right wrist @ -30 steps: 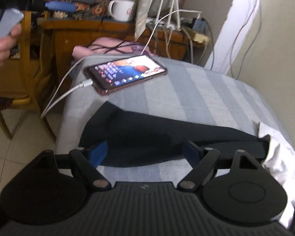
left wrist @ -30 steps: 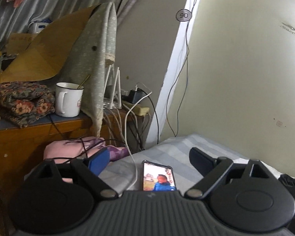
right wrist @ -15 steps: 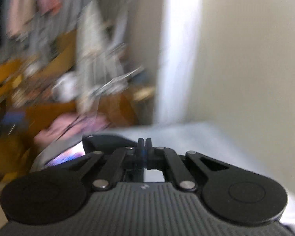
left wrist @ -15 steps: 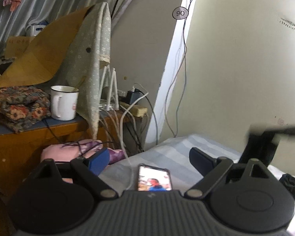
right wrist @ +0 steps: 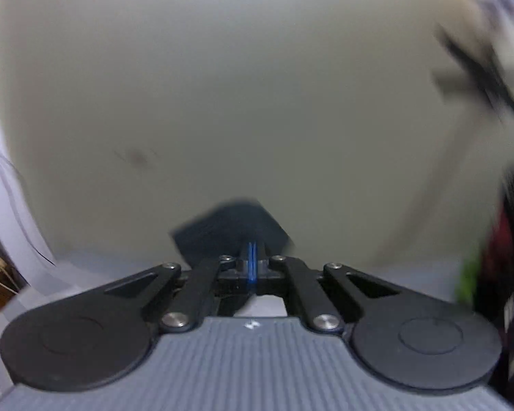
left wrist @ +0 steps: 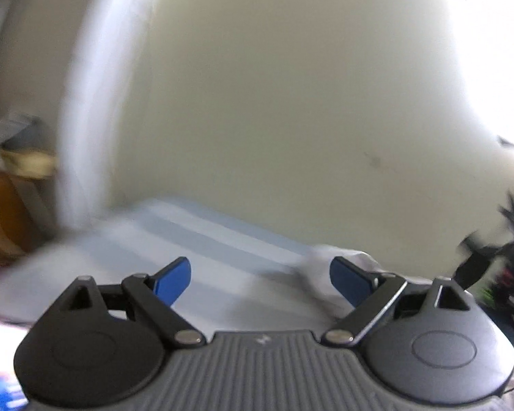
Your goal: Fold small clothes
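A pale wall [left wrist: 291, 102] fills most of both views, straight ahead of both pairs of tongs, with a small dark smudge [right wrist: 137, 156] on it up and to the left of the right tongs. Below it the bed [left wrist: 195, 239], covered in a blue-and-white striped sheet, stretches away under and beyond the left tongs [left wrist: 259, 281], blurred by motion. To the far left of the left tongs a white vertical strip [left wrist: 85, 120] runs up the wall, and left of that stands a brown wooden surface [left wrist: 3, 212] with blurred clutter on top. A white cloth [left wrist: 329, 260] lies crumpled on the bed just beyond the left tongs' right finger. Off to the right of both pairs a dark heap with red and green patches [right wrist: 497, 257] sits at the frame edge, too smeared to name. The left tongs are spread wide, blue pads apart, with nothing between them. The right tongs [right wrist: 252, 257] are pressed together, pinching a dark garment [right wrist: 229, 229], which sticks out past the tips in a folded peak lifted in front of the wall. A lit phone screen [left wrist: 0, 394] shows at the lower left corner beside the left tongs.
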Motion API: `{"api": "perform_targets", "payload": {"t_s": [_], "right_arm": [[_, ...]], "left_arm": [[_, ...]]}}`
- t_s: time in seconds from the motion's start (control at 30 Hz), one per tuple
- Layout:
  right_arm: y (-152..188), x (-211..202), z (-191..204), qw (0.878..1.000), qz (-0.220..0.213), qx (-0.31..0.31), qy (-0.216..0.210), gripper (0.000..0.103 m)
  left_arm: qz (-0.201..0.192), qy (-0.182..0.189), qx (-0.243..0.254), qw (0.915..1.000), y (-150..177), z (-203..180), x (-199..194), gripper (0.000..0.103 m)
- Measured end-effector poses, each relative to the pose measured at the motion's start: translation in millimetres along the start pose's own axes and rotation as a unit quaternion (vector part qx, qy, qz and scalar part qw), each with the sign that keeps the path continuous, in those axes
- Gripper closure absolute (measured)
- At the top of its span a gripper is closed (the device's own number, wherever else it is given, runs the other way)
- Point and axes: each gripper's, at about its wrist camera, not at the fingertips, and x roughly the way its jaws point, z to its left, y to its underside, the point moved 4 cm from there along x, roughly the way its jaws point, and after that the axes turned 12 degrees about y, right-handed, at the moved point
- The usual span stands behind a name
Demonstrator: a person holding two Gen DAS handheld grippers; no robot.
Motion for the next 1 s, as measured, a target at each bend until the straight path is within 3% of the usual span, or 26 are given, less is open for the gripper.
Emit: {"api": "perform_targets", "payload": {"t_s": [0.13,0.2,0.23,0.27,0.33,0.43,0.53,0.57,0.6,0.63,0.67,0.7,0.8,0.9,1.0], "right_arm": [[50,19,-35,0.997,0.053,0.047,-0.001,0.100],[60,23,-42,0.997,0.061,0.056,-0.005,0.100],[60,25,-46,0.996,0.060,0.060,-0.006,0.100],[58,24,-48,0.996,0.055,0.065,-0.008,0.100],[51,17,-44,0.995,0.027,0.090,-0.020,0.100],[51,12,-51,0.994,0.000,0.107,-0.031,0.100],[64,32,-48,0.998,0.040,0.030,0.035,0.094],[68,37,-48,0.997,0.054,0.016,0.044,0.087],[69,38,-51,0.997,0.059,0.024,0.042,0.071],[68,35,-55,0.997,0.049,0.043,0.043,0.062],[65,28,-60,0.996,0.031,0.062,0.051,0.049],[61,21,-64,0.995,0.013,0.079,0.061,0.046],[48,6,-58,0.994,-0.015,0.093,0.052,0.046],[43,-6,-33,0.998,-0.030,0.043,0.017,0.048],[52,7,-9,1.000,0.015,-0.006,-0.005,0.052]], "left_arm": [[0.096,0.078,-0.033,0.9918,3,-22,109,0.012],[0.121,0.099,-0.055,0.9862,5,-30,154,0.021],[0.133,0.110,-0.058,0.9833,6,-35,174,0.055],[0.145,0.109,-0.054,0.9819,8,-38,190,0.101],[0.138,0.052,-0.018,0.9888,6,-39,211,0.099],[0.059,-0.005,0.041,0.9974,-8,-33,206,0.099],[0.073,0.008,0.021,0.9971,-2,-24,205,0.097],[0.079,0.005,0.020,0.9967,2,-22,202,0.095],[0.077,0.004,0.018,0.9968,4,-21,197,0.092],[0.073,0.006,0.016,0.9972,5,-19,190,0.086],[0.066,0.006,0.010,0.9978,3,-15,182,0.072],[0.056,0.006,0.003,0.9984,2,-14,173,0.061],[0.028,0.012,-0.013,0.9994,-7,-10,145,0.059],[0.022,0.053,-0.015,0.9982,-7,-25,128,0.062],[0.048,0.090,0.031,0.9943,7,-54,128,0.073]]}}
